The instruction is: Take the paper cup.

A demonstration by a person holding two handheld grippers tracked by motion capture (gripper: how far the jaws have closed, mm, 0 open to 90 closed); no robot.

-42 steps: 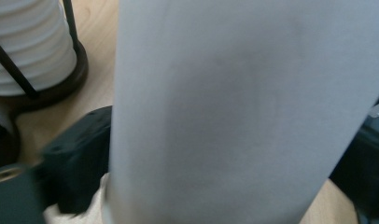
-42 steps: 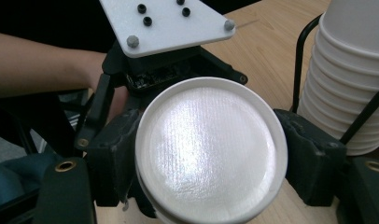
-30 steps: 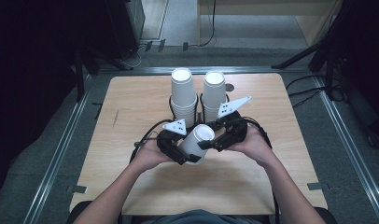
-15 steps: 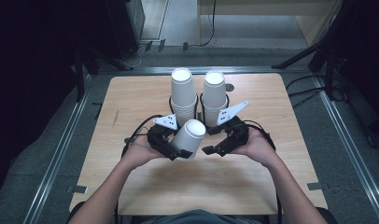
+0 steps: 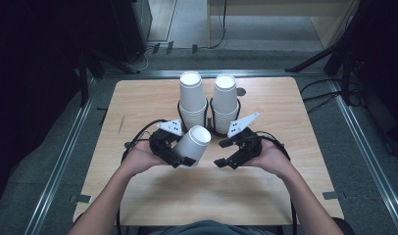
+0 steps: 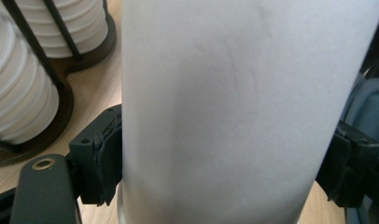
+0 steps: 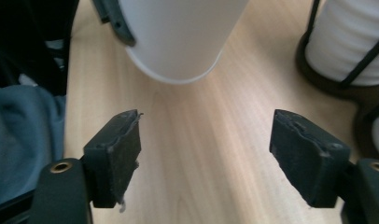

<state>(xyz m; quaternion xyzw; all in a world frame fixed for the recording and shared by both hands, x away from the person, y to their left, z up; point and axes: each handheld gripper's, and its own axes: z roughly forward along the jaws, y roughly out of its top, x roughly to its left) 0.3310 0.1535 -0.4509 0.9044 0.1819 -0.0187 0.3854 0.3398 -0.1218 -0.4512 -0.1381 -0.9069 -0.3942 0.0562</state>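
Observation:
A white paper cup (image 5: 194, 142) lies tilted above the table, its open mouth toward the far side. My left gripper (image 5: 186, 155) is shut on its side wall, and in the left gripper view the pads (image 6: 108, 158) press on both flanks of the cup (image 6: 234, 93). My right gripper (image 5: 220, 153) hovers just right of the cup, apart from it. Its jaws have just been closing and stand open with nothing between them. In the right gripper view (image 7: 206, 154) the cup's base (image 7: 178, 37) hangs ahead of the jaws over bare wood.
Two tall stacks of white cups (image 5: 192, 98) (image 5: 224, 98) stand in black wire holders just beyond the grippers. The wooden table (image 5: 138, 107) has metal rails along its sides. Black cables trail from both grippers.
The left gripper has carried the cup a little left, away from the right gripper, so a gap shows between them. The right gripper's jaws stand narrower than before.

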